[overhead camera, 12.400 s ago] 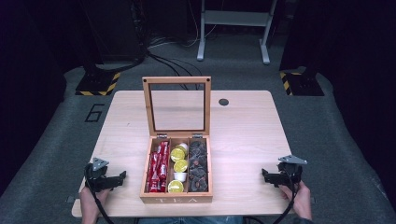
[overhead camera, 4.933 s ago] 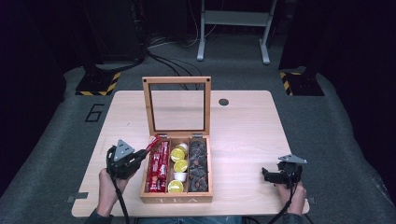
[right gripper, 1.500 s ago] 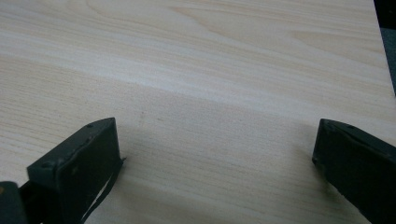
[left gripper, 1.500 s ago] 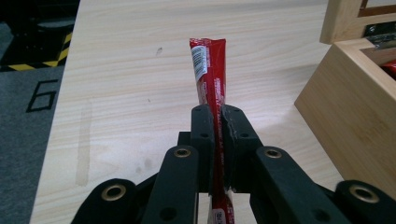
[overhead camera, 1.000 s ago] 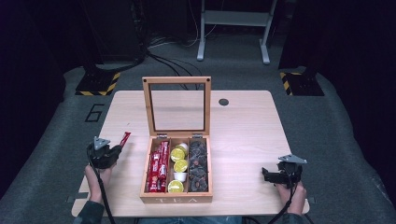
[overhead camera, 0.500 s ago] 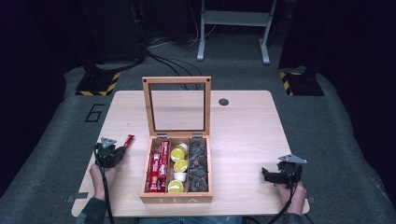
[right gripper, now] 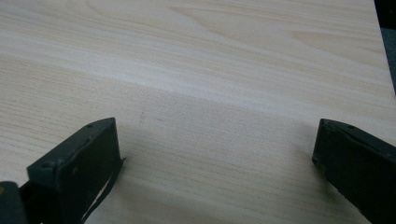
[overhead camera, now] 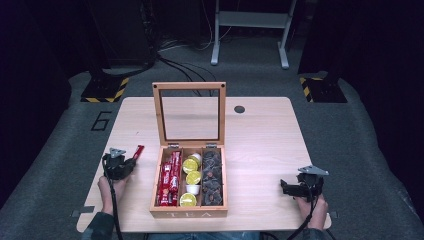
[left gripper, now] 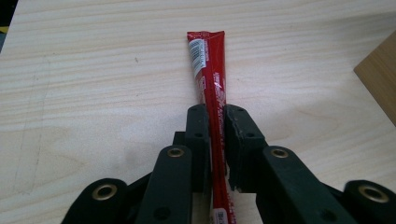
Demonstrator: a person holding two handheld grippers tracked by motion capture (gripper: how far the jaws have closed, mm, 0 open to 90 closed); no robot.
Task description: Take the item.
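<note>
Red stick packet [left gripper: 212,79] is clamped in the left gripper [overhead camera: 121,165], low over the bare table [overhead camera: 260,145] just left of the tea box [overhead camera: 189,182], so one's out, I'd guess. Several more sit in the left compartment, and the right gripper [overhead camera: 295,187] idles wide apart, empty.

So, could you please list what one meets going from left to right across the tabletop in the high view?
Left black two-jaw gripper clamped on a slim red sachet stick → open wooden tea box: its red sticks, then yellow-lidded cups, then dark wrapped pieces → right black two-jaw gripper, jaws apart.
</note>
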